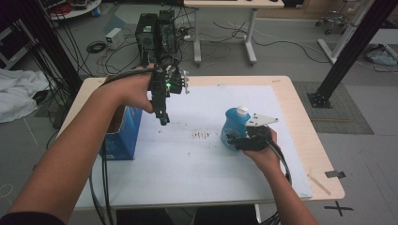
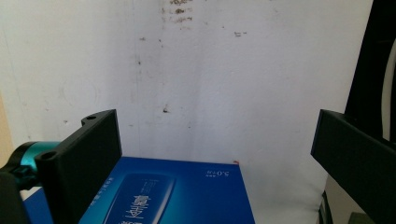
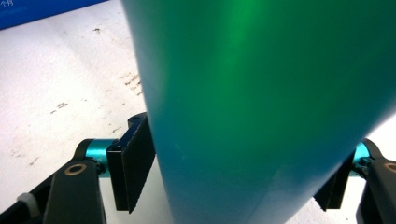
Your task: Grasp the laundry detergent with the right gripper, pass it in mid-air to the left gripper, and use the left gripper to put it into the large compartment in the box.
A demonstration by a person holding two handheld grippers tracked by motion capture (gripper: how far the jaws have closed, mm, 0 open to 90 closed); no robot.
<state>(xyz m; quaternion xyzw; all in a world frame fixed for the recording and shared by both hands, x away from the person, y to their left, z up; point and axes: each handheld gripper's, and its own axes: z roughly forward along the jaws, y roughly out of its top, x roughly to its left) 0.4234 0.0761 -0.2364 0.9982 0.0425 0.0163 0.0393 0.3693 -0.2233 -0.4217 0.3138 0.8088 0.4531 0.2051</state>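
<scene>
A blue bottle (image 1: 233, 124) with a white cap stands upright on the white mat, right of centre. My right gripper (image 1: 234, 139) is shut on the blue bottle low on its body; in the right gripper view the bottle (image 3: 261, 107) sits between both black jaws. My left gripper (image 1: 163, 117) hangs above the mat, pointing down, open with nothing between its jaws. Below it in the left gripper view lies the blue box (image 2: 173, 193). That blue box (image 1: 123, 131) stands at the table's left side.
The white mat (image 1: 187, 159) covers most of the wooden table (image 1: 300, 122) and has dark smudges (image 1: 201, 135) at its middle. Cables trail from both grippers. Computer towers (image 1: 155, 33) and another desk stand on the floor beyond the far edge.
</scene>
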